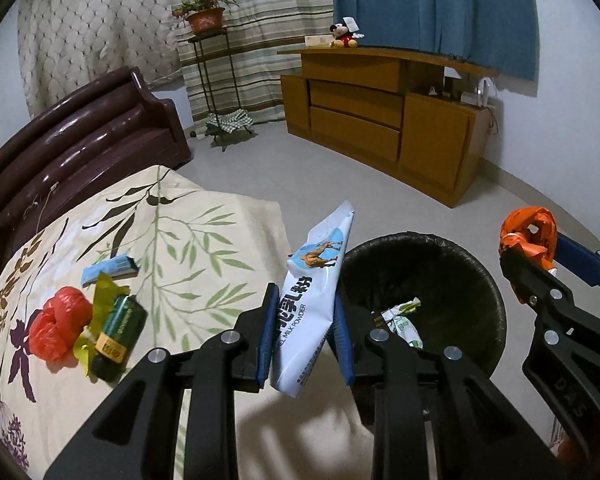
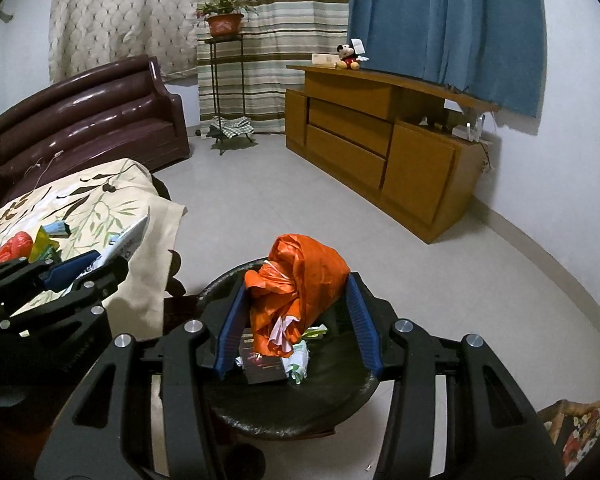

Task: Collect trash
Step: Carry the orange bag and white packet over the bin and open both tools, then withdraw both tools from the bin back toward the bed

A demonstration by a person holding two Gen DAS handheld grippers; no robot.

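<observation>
Pinched upright between the blue pads of the left gripper (image 1: 304, 330): a white milk powder sachet (image 1: 312, 296) printed with a camel, jaws closed narrowly on its flat sides, held at the near-left rim of the black waste bin (image 1: 496, 280). Clamped in the right gripper (image 2: 296, 316), jaws spread somewhat wider around the bulk: a crumpled orange plastic bag (image 2: 300, 276) (a scrap of pale paper hanging from its lower end), poised directly above the bin's mouth. Already lying inside the bin: a green-and-white wrapper (image 2: 300, 364) and a dark flat packet (image 2: 260, 364). Left on the leaf-patterned tablecloth (image 1: 204, 240), beside the bin: a red plastic bag (image 1: 60, 320), a yellow wrapper (image 1: 100, 300), a dark green packet (image 1: 120, 328) touching both, and a small light-blue box (image 1: 108, 266) just behind them. In the background: a dark sofa (image 1: 80, 136), a wooden cabinet (image 1: 380, 120), a potted plant (image 1: 204, 16) on a metal stand, a plush toy (image 1: 344, 34) on the cabinet top
</observation>
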